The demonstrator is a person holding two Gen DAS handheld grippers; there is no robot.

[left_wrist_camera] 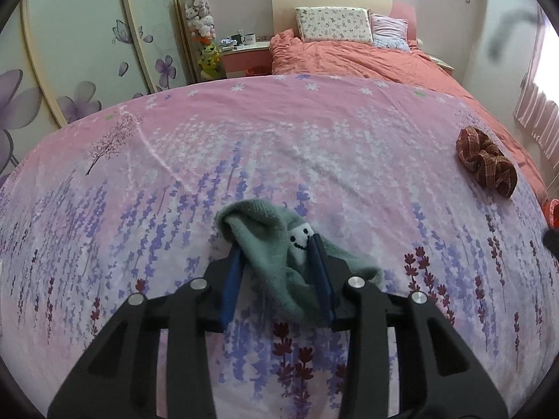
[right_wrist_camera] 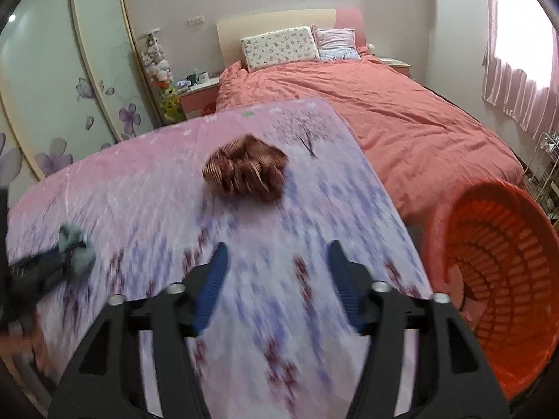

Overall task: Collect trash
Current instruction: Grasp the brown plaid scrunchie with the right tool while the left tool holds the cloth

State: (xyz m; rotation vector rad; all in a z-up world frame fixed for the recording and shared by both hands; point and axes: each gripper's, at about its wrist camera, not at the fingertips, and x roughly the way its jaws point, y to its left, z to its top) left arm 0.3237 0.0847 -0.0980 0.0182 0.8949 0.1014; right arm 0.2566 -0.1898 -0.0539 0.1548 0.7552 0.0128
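the green sock (left_wrist_camera: 276, 244), a knitted item with a small smiling face on it, lay bunched on the flowered sheet (left_wrist_camera: 279, 139) near its front edge, between the fingers of the left gripper (left_wrist_camera: 276, 255). the jaws stood partly closed with the fabric draped over and between the blue pads; whether they pressed firmly on it could not be told, though the cloth did appear gathered at both pads. the second item, a brown checked scrunchie (right_wrist_camera: 244, 174), sat further back on the sheet, well apart from the sock and ahead of the right gripper (right_wrist_camera: 276, 258). that gripper was wide open and empty, with nothing between its fingers, and its view was blurred. an orange slatted basket (right_wrist_camera: 506, 279) stood just beside the sheet's right edge, with something flat and orange at its bottom. beyond lay a bed with a salmon cover, pillows and a nightstand. risks noted: the hold on the sock looked shallow and uneven, so the loose end could slip free on lifting. the pads could also pinch the sheet beneath and drag it. a hurried reach for the scrunchie might push it along the sheet rather than catch it.
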